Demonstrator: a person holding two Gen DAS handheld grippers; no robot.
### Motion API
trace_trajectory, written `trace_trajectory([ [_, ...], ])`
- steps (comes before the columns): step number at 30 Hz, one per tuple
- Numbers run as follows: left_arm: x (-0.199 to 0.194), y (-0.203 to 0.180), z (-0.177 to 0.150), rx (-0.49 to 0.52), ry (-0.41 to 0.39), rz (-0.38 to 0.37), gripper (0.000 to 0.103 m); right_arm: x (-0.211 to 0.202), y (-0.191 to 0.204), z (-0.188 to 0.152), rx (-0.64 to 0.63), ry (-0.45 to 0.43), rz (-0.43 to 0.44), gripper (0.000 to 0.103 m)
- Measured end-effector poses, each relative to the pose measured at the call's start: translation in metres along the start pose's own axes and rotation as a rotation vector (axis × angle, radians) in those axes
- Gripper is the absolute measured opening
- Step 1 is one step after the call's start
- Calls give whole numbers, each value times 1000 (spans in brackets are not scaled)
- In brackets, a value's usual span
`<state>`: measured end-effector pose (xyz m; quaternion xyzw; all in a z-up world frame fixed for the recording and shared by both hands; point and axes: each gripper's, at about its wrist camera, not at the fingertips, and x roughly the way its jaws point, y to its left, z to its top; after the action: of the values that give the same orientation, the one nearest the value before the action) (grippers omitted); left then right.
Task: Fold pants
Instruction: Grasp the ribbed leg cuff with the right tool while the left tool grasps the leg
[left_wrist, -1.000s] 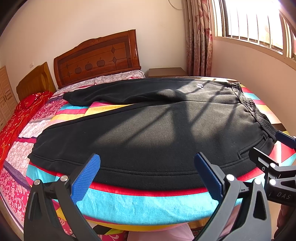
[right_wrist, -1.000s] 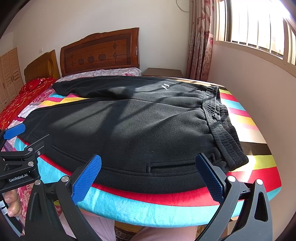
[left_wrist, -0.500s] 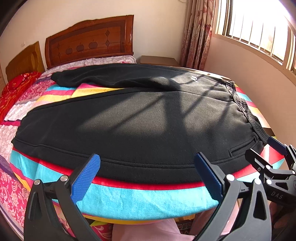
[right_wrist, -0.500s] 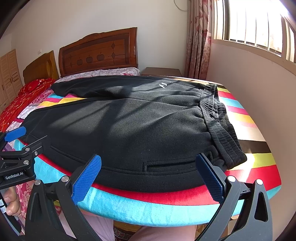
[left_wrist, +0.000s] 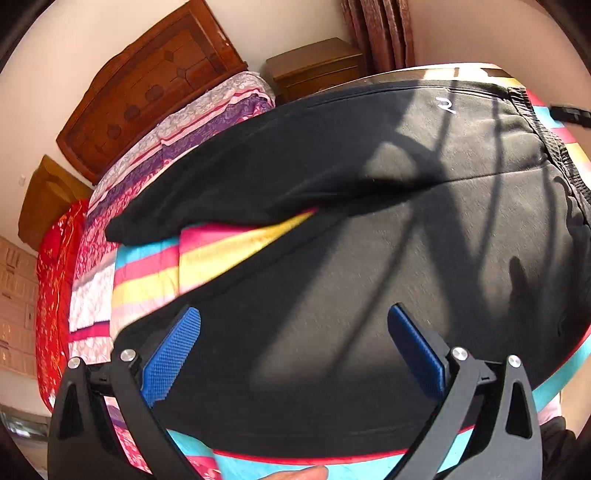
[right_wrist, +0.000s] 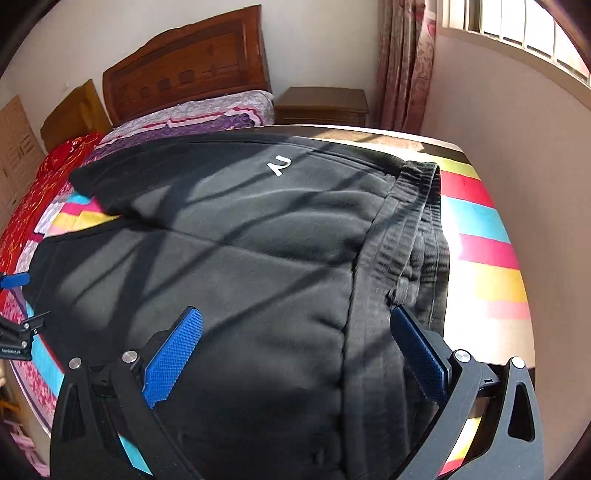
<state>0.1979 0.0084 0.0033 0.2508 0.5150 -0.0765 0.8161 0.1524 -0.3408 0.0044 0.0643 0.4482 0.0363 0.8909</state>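
Black sweatpants lie spread flat on a striped bedspread, legs apart in a V, waistband to the right. The pants also fill the right wrist view, with the ribbed waistband and a small white logo. My left gripper is open, hovering above the near leg. My right gripper is open, hovering above the hip area beside the waistband. Neither holds cloth. The left gripper's tip shows at the left edge of the right wrist view.
A wooden headboard and a nightstand stand at the back. A wall and a window run along the right of the bed. A red blanket lies on the far left.
Both grippers have moved forward and up from the bed's near edge to over the pants, tilting downward. Both stay open.
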Motion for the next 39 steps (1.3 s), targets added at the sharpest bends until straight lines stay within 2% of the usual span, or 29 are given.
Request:
trace_trajectory([
  [2, 13, 13, 24, 35, 74, -96, 101, 14, -16, 43, 12, -30, 62, 99],
  [4, 24, 28, 43, 2, 95, -186, 101, 38, -25, 87, -13, -37, 194, 99],
  [5, 30, 35, 52, -25, 79, -216, 101, 52, -28, 105, -25, -40, 233, 99],
  [7, 40, 48, 70, -65, -2, -226, 101, 80, -31, 134, -39, -49, 297, 99],
  [9, 54, 58, 84, -116, -29, -278, 101, 110, -27, 157, -76, -38, 320, 99],
  [13, 89, 59, 121, -183, 0, -501, 101, 165, -9, 192, -190, 51, 391, 98],
  [15, 108, 66, 138, -263, 32, -592, 101, 189, 3, 202, -257, 116, 422, 98],
  [17, 125, 75, 156, -364, 40, -670, 101, 207, 17, 207, -340, 171, 434, 88],
  [18, 131, 78, 165, -409, 30, -677, 101, 217, 23, 207, -379, 201, 443, 82],
  [19, 137, 81, 174, -434, 37, -677, 101, 224, 29, 206, -413, 225, 445, 71],
  [20, 141, 82, 182, -454, 44, -698, 101, 229, 32, 203, -450, 242, 443, 67],
  [22, 150, 85, 199, -504, 43, -750, 101, 237, 36, 196, -517, 263, 418, 67],
  [23, 154, 87, 207, -526, 47, -746, 100, 236, 37, 193, -538, 237, 418, 62],
  [25, 161, 82, 221, -546, 69, -735, 100, 233, 35, 188, -571, 215, 408, 44],
  [28, 177, 76, 236, -610, 129, -779, 100, 218, 33, 180, -617, 142, 368, 10],
  [30, 186, 70, 244, -637, 155, -817, 100, 203, 37, 174, -646, 75, 339, 9],
  [34, 190, 59, 255, -666, 152, -843, 100, 152, 56, 149, -740, -71, 297, 9],
  [36, 197, 48, 259, -639, 169, -796, 100, 134, 70, 133, -795, -112, 264, 9],
  [38, 190, 34, 252, -584, 186, -715, 67, 125, 77, 123, -821, -133, 245, 9],
  [39, 185, 29, 246, -552, 183, -639, 28, 117, 83, 114, -838, -149, 232, 8],
])
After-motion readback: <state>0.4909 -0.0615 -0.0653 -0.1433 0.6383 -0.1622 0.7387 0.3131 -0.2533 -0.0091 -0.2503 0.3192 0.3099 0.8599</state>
